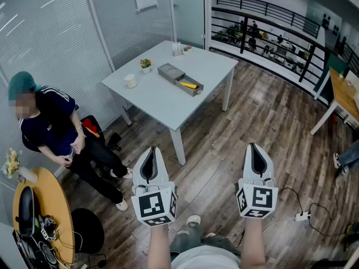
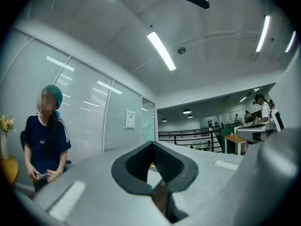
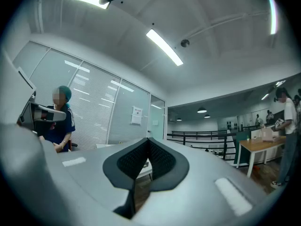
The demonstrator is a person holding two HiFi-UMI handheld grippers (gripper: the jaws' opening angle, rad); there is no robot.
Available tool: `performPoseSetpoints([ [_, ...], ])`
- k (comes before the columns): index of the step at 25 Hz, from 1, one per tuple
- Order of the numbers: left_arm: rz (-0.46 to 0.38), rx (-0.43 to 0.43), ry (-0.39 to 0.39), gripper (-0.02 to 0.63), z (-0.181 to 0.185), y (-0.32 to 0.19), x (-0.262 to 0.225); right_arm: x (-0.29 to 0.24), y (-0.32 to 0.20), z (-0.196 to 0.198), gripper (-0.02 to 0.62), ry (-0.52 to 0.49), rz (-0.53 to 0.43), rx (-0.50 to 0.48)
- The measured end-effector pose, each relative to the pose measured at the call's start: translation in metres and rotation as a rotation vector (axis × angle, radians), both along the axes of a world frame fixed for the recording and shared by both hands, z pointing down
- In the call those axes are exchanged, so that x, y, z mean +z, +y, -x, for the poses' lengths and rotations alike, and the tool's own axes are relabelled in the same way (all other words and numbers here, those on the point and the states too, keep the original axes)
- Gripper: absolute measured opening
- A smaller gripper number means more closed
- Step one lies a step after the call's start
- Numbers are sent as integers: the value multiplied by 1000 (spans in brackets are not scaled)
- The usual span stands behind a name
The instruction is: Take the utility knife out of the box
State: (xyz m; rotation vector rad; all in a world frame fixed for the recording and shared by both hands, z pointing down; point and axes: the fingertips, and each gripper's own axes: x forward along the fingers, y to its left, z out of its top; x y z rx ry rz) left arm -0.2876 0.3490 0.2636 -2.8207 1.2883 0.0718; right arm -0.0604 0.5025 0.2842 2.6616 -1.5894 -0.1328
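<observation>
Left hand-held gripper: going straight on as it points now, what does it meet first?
The left hand-held gripper, jaws together and empty, points over open wooden floor toward the white table. Nothing shows in between. The table's near edge is probably first, though depth is unclear.

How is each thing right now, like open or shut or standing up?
Box: open, on the table.
Utility knife: lying inside the box.
Cup: upright on the table.
Left gripper: shut, empty.
Right gripper: shut, empty.
</observation>
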Motion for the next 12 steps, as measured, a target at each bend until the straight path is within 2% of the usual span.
performPoseSetpoints([
  [12,5,14,1,0,-5,-1,1,0,2,-3,21,1,-1,13],
])
